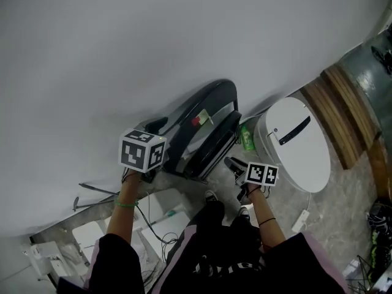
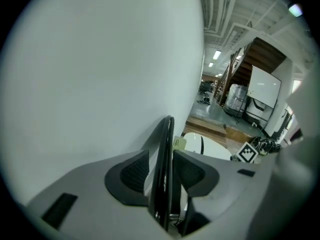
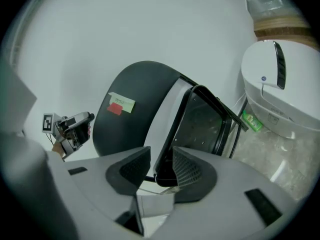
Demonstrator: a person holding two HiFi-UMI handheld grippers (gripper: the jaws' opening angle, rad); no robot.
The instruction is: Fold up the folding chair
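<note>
In the head view, the black folding chair (image 1: pixel 202 127) stands collapsed almost flat against the white wall (image 1: pixel 122 54), its seat close to its back. It sits between my left gripper (image 1: pixel 156 127) and my right gripper (image 1: pixel 234 164). A white rounded appliance (image 1: pixel 300 146) and a green bottle (image 1: pixel 247 138) crowd its right side. In the left gripper view, the chair's thin glossy rim rises edge-on between my pads (image 2: pixel 132 174), which stand apart and do not clamp it. In the right gripper view, the rounded back carries a yellow note (image 3: pixel 122 102) and a red sticker (image 3: pixel 114 109). The seat frame's corner sits between my spread jaws, nearest the right one. The chair's long axis runs up the wall, rounded end on top.
</note>
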